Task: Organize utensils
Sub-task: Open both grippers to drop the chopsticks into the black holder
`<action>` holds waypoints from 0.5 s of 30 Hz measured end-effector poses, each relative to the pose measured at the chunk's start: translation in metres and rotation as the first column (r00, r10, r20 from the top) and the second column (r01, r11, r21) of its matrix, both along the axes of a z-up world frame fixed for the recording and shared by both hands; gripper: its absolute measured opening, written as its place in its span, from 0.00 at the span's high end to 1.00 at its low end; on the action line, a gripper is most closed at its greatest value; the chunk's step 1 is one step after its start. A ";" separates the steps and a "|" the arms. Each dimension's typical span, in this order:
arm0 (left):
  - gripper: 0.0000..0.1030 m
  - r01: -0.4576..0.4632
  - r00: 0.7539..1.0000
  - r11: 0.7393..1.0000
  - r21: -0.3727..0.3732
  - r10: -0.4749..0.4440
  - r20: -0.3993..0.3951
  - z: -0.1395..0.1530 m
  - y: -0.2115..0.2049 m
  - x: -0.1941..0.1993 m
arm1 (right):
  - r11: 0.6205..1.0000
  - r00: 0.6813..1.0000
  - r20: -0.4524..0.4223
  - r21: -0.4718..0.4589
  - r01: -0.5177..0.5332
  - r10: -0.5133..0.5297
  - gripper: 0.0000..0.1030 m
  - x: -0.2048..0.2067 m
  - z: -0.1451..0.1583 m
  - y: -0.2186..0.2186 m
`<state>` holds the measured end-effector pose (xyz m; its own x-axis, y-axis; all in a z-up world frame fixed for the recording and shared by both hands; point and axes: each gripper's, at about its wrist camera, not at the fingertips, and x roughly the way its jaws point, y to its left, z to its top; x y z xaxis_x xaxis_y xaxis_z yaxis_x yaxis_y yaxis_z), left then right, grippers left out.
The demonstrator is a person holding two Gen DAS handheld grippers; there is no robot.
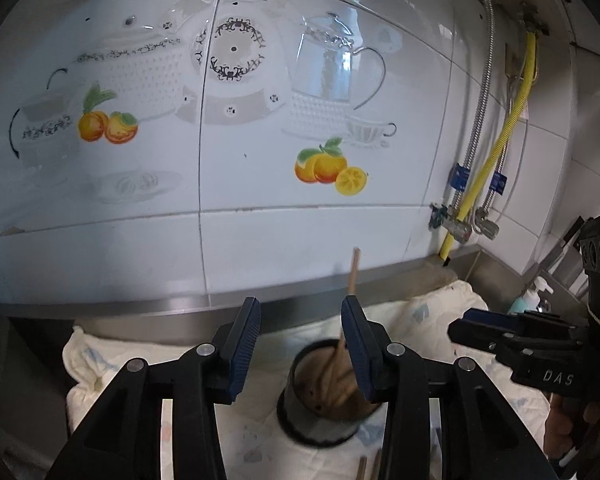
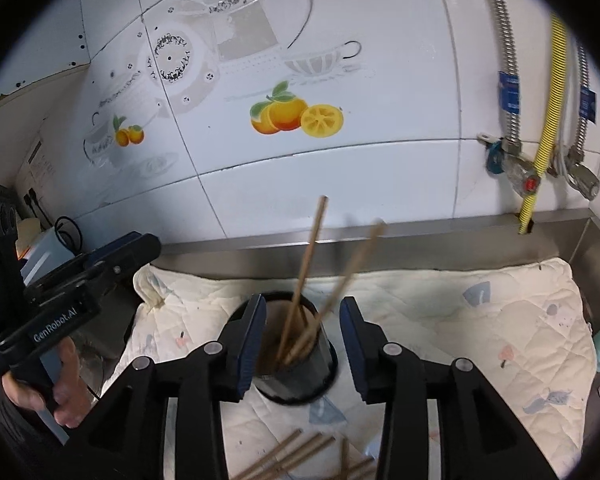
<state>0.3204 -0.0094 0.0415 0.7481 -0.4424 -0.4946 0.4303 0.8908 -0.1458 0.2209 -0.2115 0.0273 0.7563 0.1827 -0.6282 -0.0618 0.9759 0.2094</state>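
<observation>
Right gripper (image 2: pixel 302 340) has its jaws apart with nothing between the pads; the left gripper (image 1: pixel 300 344) is likewise open and empty, seen again at the left edge of the right wrist view, held in a hand (image 2: pixel 60 392). Just ahead of and below both sits a dark round cup (image 2: pixel 296 364) on a pale quilted cloth (image 2: pixel 480 320), against the tiled wall (image 2: pixel 340 168). Several wooden chopsticks (image 2: pixel 306 276) stand in the cup, leaning, long axes mostly upright and tipped toward the wall; one looks blurred. More loose chopsticks (image 2: pixel 296 456) lie flat on the cloth nearer than the cup, under the right gripper, long axes running roughly left-right and slanted. Right hand looks nearer to them, so likely it picks next: reach down and back, jaws across a stick. Yellow hose (image 2: pixel 548 120) and metal pipes at right, well apart.
</observation>
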 end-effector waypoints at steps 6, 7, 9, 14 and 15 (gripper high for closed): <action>0.56 0.036 0.997 0.998 0.058 -0.032 -0.073 -0.014 -0.001 -0.035 | 1.000 0.999 -0.039 -0.006 -0.011 0.010 0.58 -0.029 -0.009 -0.010; 0.56 0.042 0.996 0.997 0.072 -0.036 -0.083 -0.018 -0.002 -0.040 | 1.000 0.999 -0.047 -0.006 -0.010 0.010 0.58 -0.035 -0.012 -0.012; 0.56 0.051 0.993 0.994 0.095 -0.041 -0.107 -0.027 -0.005 -0.051 | 1.000 0.998 -0.066 0.000 -0.010 0.010 0.58 -0.046 -0.019 -0.016; 0.58 0.087 0.982 0.987 0.135 -0.062 -0.177 -0.055 -0.015 -0.073 | 1.000 0.992 -0.123 0.010 -0.011 0.012 0.58 -0.067 -0.037 -0.022; 0.61 0.095 0.979 0.985 0.141 -0.067 -0.194 -0.061 -0.018 -0.076 | 1.000 0.991 -0.136 0.012 -0.013 0.015 0.58 -0.072 -0.043 -0.023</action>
<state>0.2442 -0.0273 -0.0198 0.6003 -0.4089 -0.6874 0.4796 0.8718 -0.0997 0.1486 -0.2342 -0.0153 0.6615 0.2002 -0.7227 -0.0456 0.9727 0.2277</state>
